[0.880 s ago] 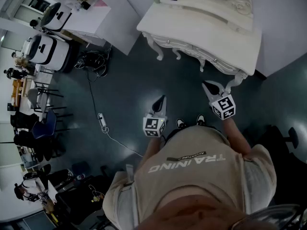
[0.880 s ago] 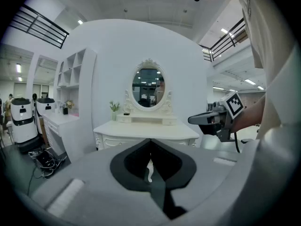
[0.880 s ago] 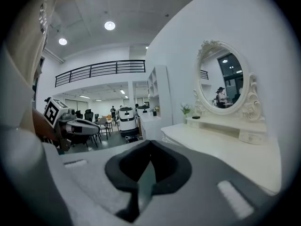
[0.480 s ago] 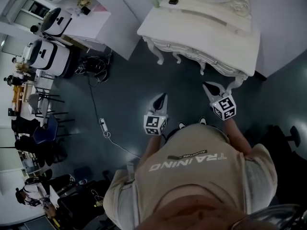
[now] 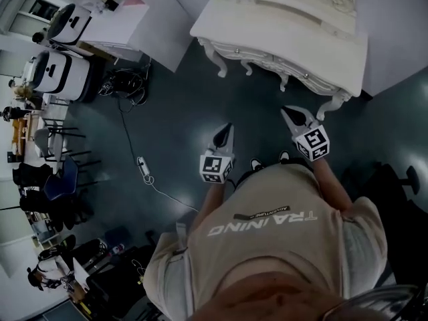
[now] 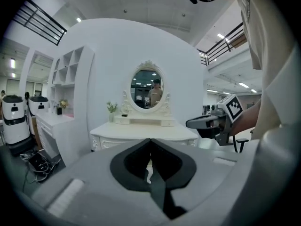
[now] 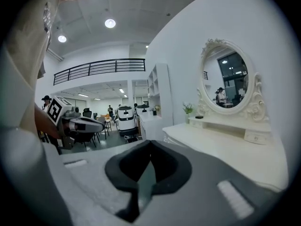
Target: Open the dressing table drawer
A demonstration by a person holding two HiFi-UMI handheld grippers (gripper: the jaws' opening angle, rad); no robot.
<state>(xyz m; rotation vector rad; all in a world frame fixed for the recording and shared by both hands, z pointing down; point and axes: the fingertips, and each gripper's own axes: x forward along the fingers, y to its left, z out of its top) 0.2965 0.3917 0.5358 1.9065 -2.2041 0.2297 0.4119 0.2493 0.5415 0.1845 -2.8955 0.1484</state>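
2 hand-held grippers, left (image 5: 226, 130) and right (image 5: 287, 113), jaws pressed together and empty, hang over open dark floor (image 5: 177, 112). White carved dressing table (image 5: 287, 32) stands ahead, drawer front (image 5: 267, 60) flush with its edge.

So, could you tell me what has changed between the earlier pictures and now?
Hardly anything. The head view has shifted a little, so the dressing table sits slightly higher in frame. Nothing was taken hold of or let go. The left gripper and right gripper stay shut, empty and short of the table.
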